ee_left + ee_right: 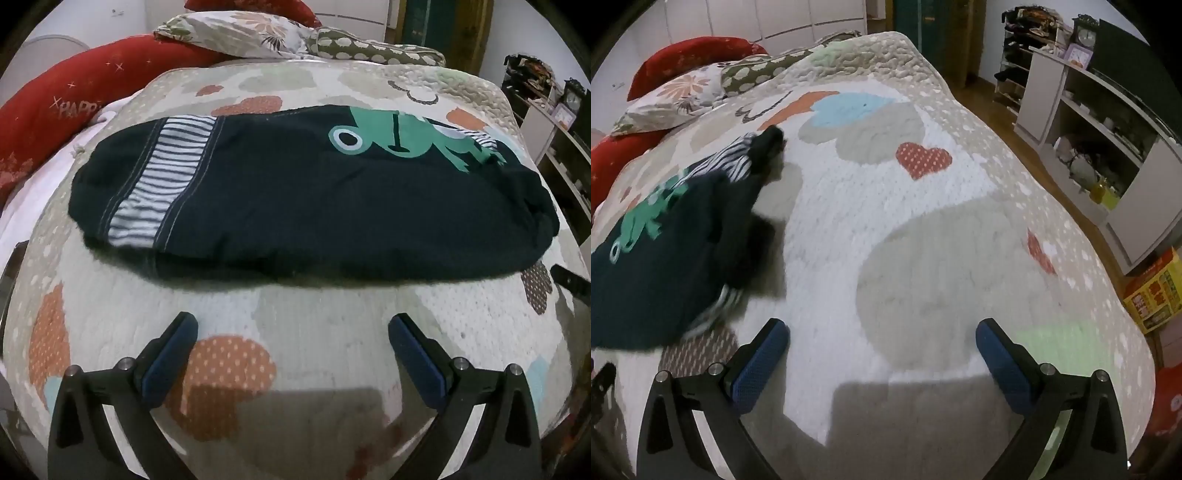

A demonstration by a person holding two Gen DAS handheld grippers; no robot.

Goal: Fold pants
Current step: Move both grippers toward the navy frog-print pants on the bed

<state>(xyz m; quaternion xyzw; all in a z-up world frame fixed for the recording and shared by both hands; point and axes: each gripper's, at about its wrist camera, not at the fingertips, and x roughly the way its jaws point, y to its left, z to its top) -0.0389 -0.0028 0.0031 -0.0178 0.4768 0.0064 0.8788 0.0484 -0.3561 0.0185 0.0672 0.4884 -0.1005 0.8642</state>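
Left gripper [291, 328]: fingers spread wide, nothing between them, blue pads [168, 363] seen at the bottom of the left wrist frame, held above bare quilt [314, 321]. Right gripper [881, 332]: likewise spread wide and empty, bottom of the right wrist frame, above a white and grey patch of the quilt.

Pants [266, 199]: dark navy, laid across the middle of the left wrist frame, resting flat on the quilt, clear of both grippers. A striped band [166, 177] is seen toward the left end, a green frog print [402, 136] toward the upper right. In the right wrist frame the pants [665, 258] are found at the left edge, partly blurred; a striped section and a dark end are seen bunched at the upper part of the garment. Whether the pants are already folded over cannot be told for sure.

Red cushion [74, 110] and floral pillow [236, 33] are located at the upper left of the left wrist frame, beyond the pants. Shelves [1100, 125] are seen at the upper right of the right wrist frame, a yellow box [1156, 291] on the floor at the right edge.
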